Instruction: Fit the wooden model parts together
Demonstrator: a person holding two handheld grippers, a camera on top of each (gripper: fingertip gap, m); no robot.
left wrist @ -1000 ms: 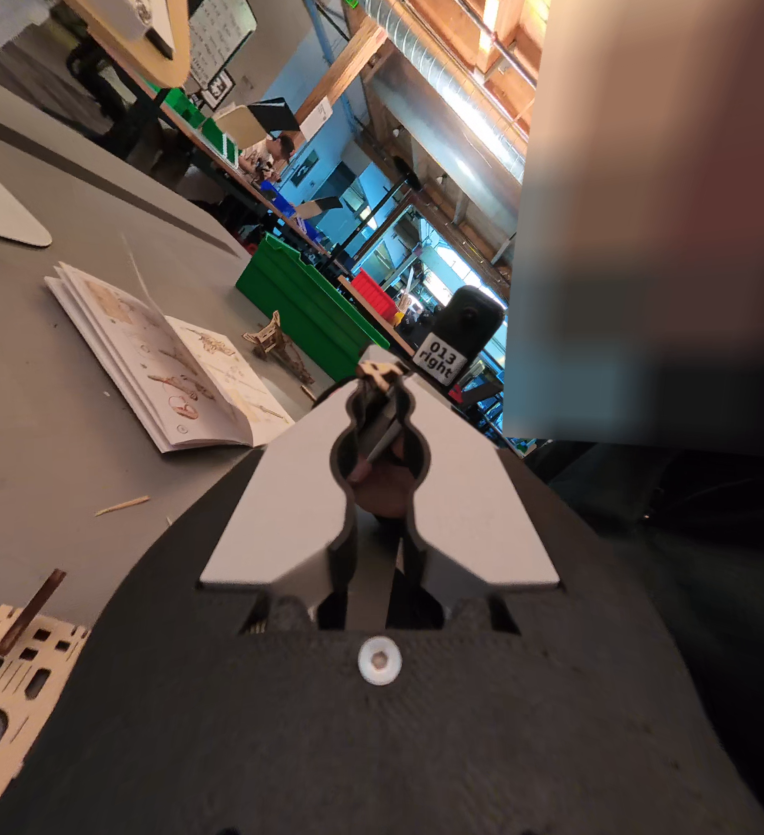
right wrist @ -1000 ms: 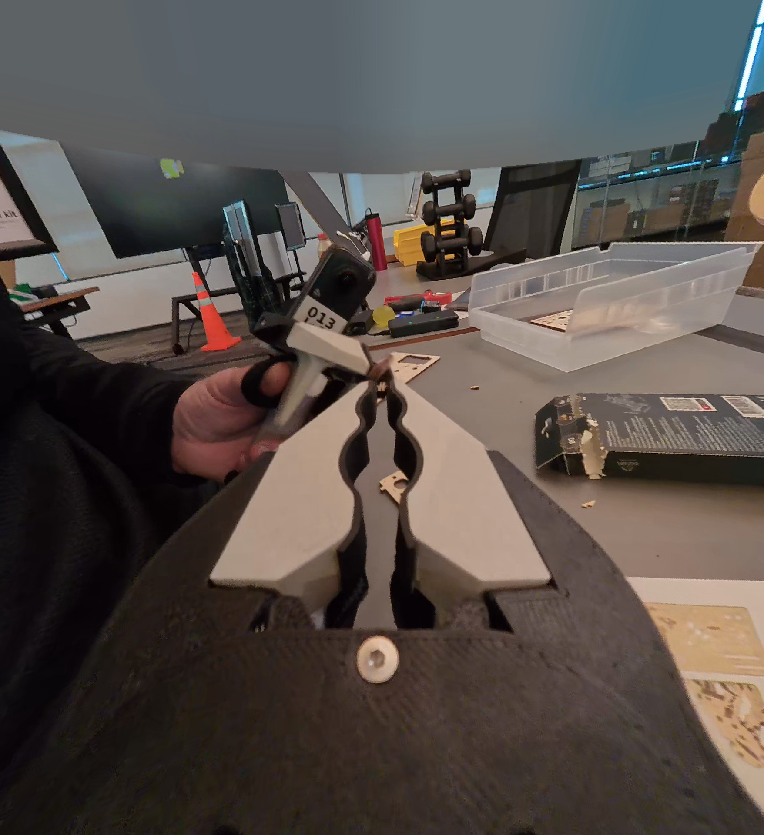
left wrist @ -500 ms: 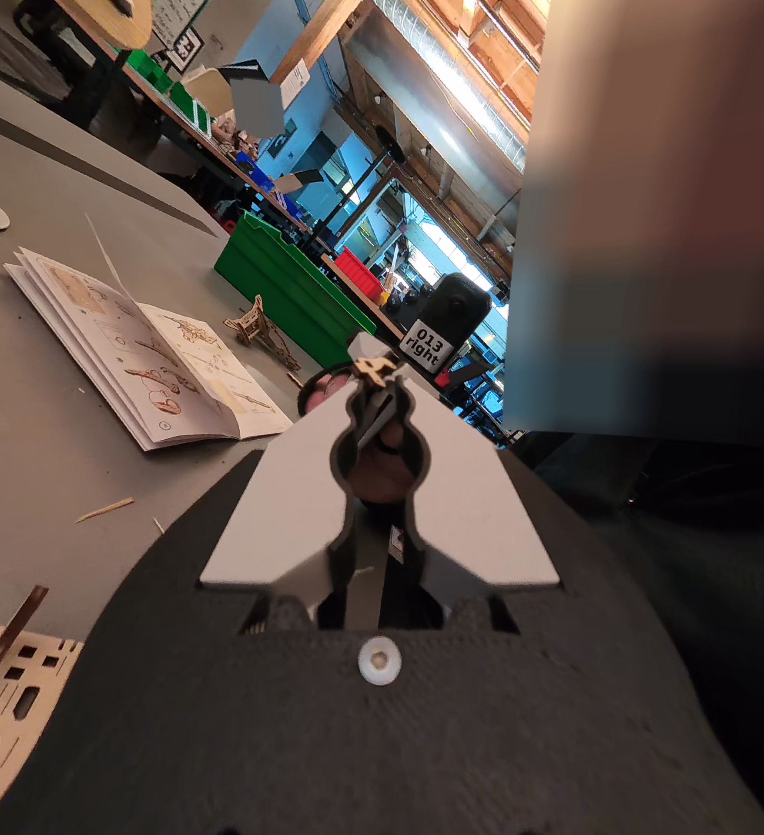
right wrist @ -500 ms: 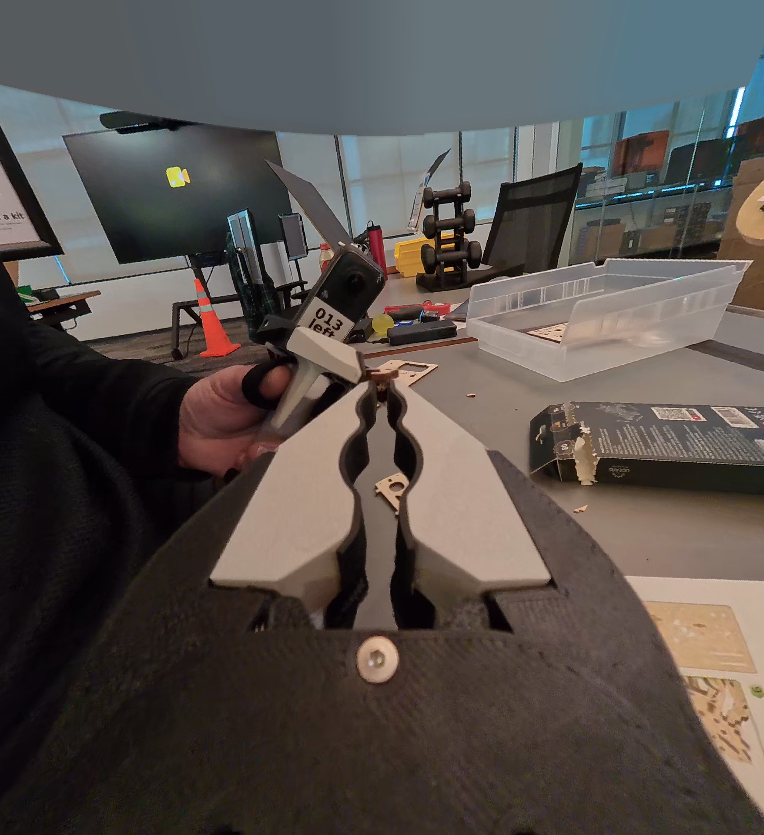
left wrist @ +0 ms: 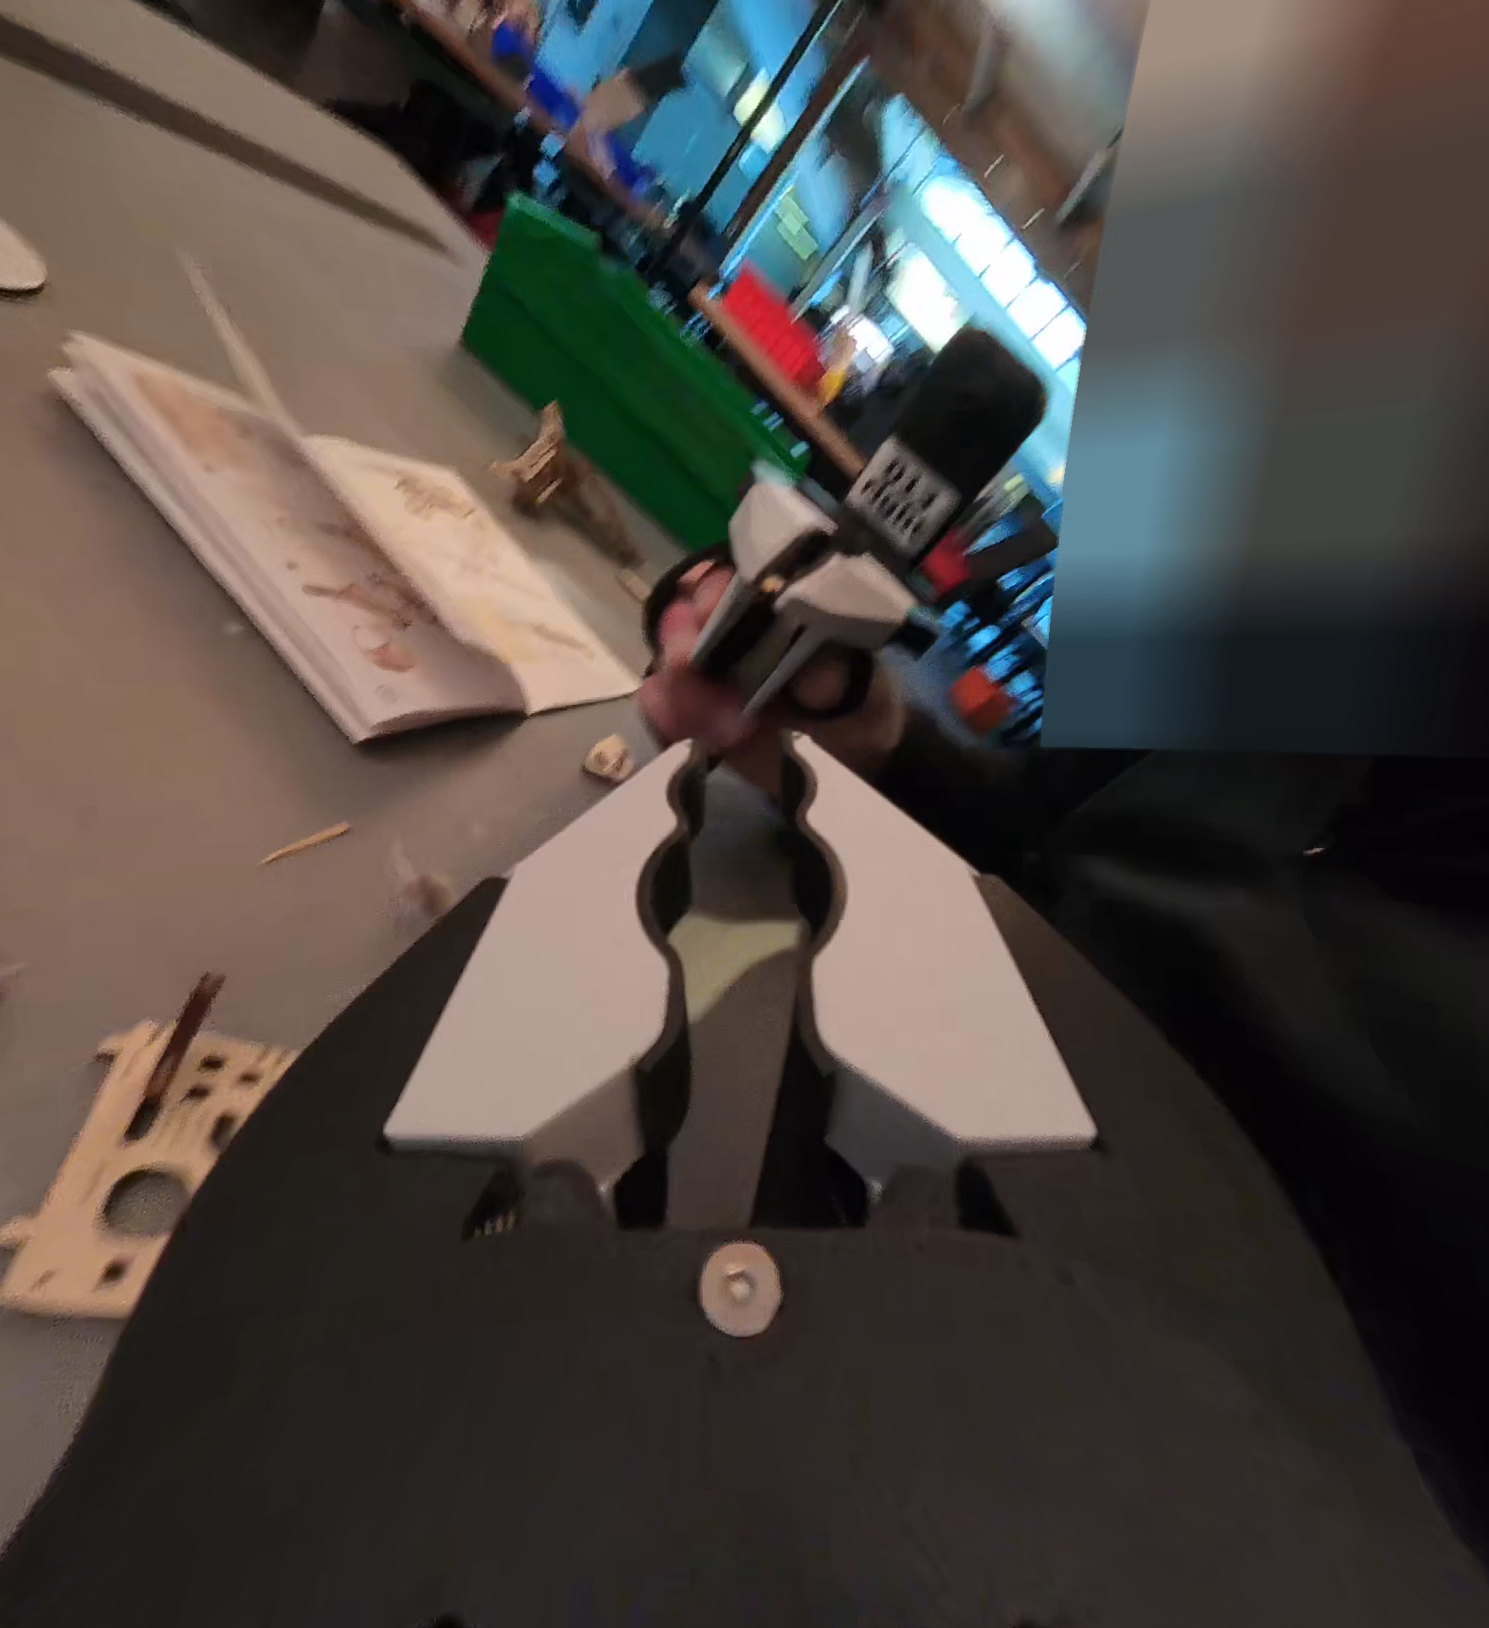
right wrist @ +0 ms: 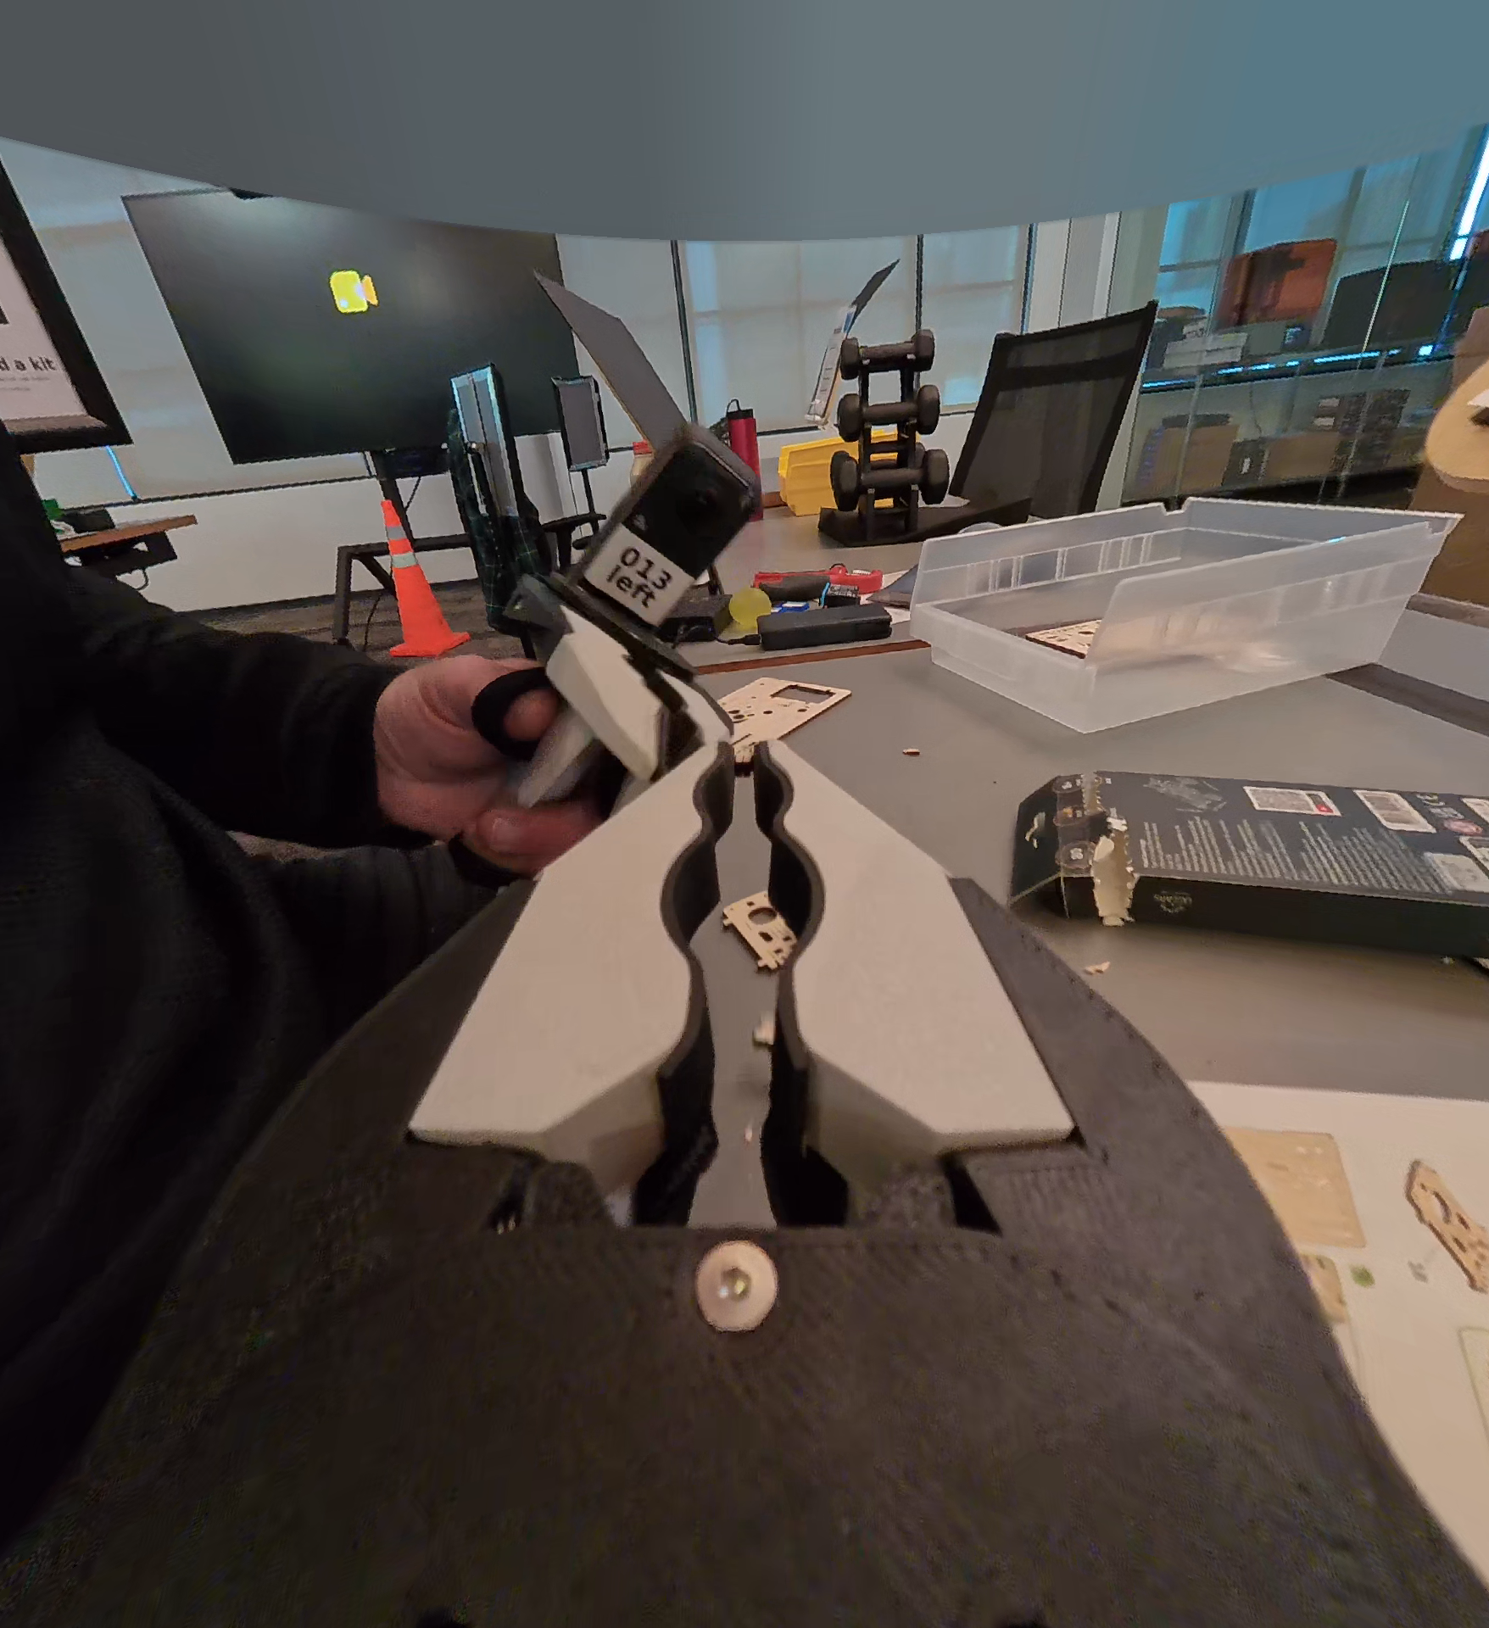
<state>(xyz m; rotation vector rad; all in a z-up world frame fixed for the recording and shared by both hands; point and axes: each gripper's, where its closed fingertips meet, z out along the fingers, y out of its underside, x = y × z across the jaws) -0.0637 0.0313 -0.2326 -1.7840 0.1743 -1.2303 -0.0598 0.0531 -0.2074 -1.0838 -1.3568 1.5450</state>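
green bin (left wrist: pixel 609 370) | orange cone (right wrist: pixel 415 590) | black box (right wrist: pixel 1305 854) | grey table (left wrist: pixel 107 705)

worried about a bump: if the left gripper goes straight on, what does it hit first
Probably the hand holding the right gripper, just past the open jaws of the left gripper; the right gripper, shut on a small wooden part, sits slightly above that line. Blur leaves depth unclear.

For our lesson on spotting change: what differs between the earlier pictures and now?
The left gripper opened, let go of the part and drew back from the right gripper, which seems to keep it pinched at its tips. The booklet and box lie as before.
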